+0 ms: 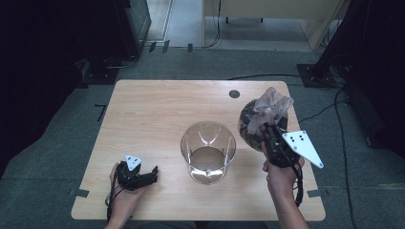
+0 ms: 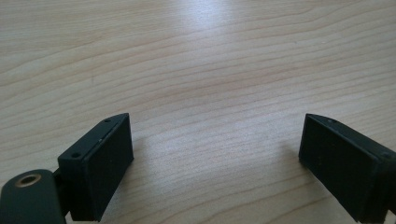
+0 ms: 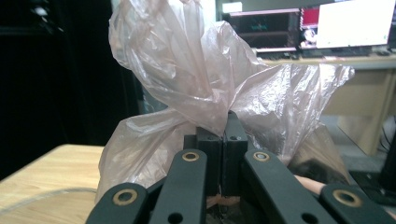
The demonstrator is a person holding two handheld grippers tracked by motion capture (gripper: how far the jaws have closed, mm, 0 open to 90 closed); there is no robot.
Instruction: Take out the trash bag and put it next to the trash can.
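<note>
Thin crinkled translucent plastic bag [image 3: 196, 79], clear glossy glass bowl [image 1: 208, 151], matt wood-grain table [image 1: 157, 109]

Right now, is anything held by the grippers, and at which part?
The right gripper holds the plastic bag by its gathered neck, fingers shut on the film. The left gripper is open on the table, holding nothing.

The right gripper [image 1: 270, 130] holds a filled plastic bag [image 1: 260, 117] beside the glass bowl [image 1: 208, 151].

obstacle: glass bowl [image 1: 208, 151] mid-table | free: far-left table [image 1: 143, 109], room for tongs
</note>
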